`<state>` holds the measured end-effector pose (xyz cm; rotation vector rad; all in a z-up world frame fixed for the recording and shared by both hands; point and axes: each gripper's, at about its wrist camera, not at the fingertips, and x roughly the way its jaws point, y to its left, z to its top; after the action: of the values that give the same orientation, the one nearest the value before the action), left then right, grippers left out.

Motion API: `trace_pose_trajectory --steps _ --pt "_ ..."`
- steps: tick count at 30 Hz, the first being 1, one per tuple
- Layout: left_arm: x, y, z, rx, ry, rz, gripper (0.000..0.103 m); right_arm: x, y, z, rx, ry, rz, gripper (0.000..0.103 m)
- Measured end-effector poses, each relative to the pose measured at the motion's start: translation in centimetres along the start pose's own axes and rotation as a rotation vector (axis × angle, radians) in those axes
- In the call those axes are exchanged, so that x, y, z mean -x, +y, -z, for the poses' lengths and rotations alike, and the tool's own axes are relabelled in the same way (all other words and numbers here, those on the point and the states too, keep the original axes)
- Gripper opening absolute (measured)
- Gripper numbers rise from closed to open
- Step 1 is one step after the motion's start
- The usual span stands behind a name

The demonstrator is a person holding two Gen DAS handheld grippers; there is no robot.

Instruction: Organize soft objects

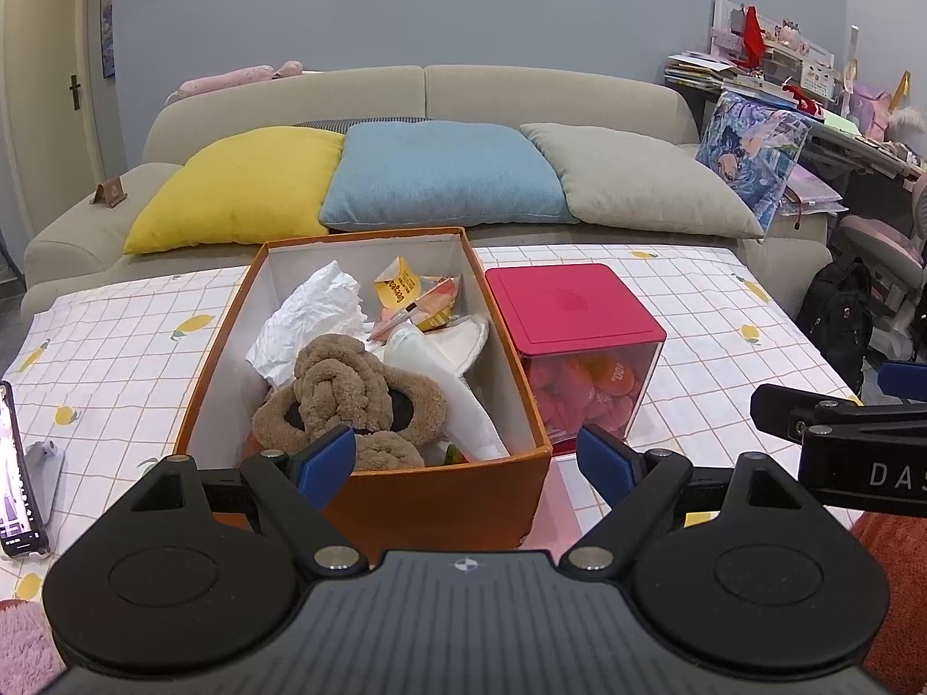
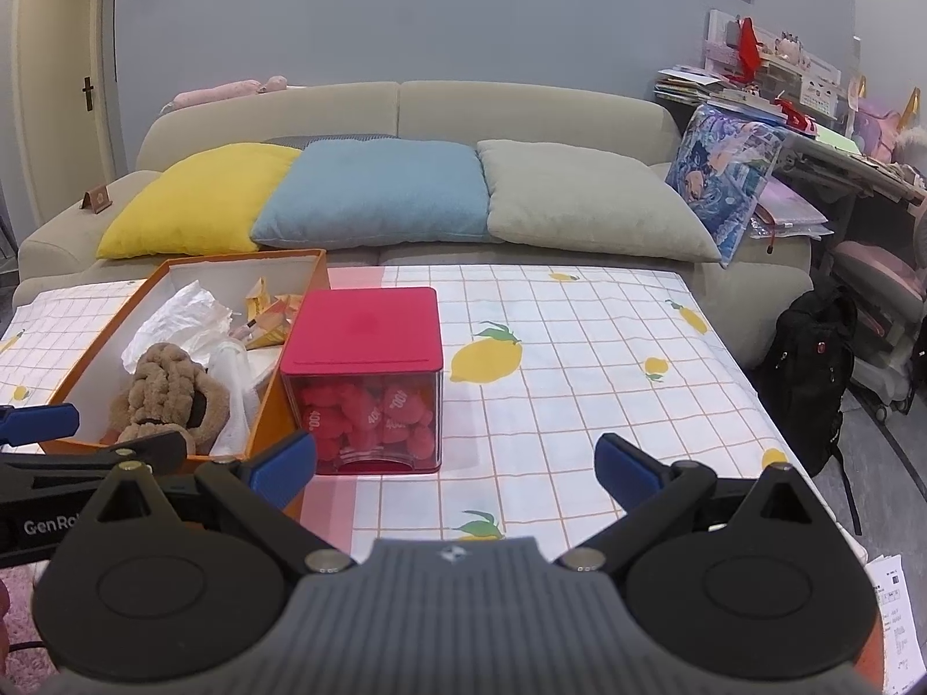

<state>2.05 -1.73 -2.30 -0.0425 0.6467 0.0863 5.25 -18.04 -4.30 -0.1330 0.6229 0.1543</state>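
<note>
Presently the left hand-held gripper hangs with jaws spread wide and nothing between them, low over the near wall of the orange box. The right hand-held gripper is likewise wide and empty, over the table just right of the red-lidded clear container.

Soft things lie in the orange box: a knotted brown plush at the near end, crumpled white paper or cloth behind it, a white pad-like piece and yellow packets toward the far end. The container, lid on, holds red soft pieces and stands touching or just beside the box's right wall (cannot tell which).

Judgement: this layout fits both a box gathered full and a box awaiting sorting; the frames do not settle it. Either way, the plush would compress, so a grip across a thick knot, not a loose loop, should hold better. The box walls are thin card; descending inside the rim avoids shoving it.
</note>
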Motion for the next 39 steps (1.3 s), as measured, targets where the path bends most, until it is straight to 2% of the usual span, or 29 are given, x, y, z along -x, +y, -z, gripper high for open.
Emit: trace_pose_trajectory --steps 39 --pt "-0.10 0.43 -0.13 0.000 -0.007 0.007 0.101 0.06 0.22 -0.08 0.018 -0.019 -0.013 0.100"
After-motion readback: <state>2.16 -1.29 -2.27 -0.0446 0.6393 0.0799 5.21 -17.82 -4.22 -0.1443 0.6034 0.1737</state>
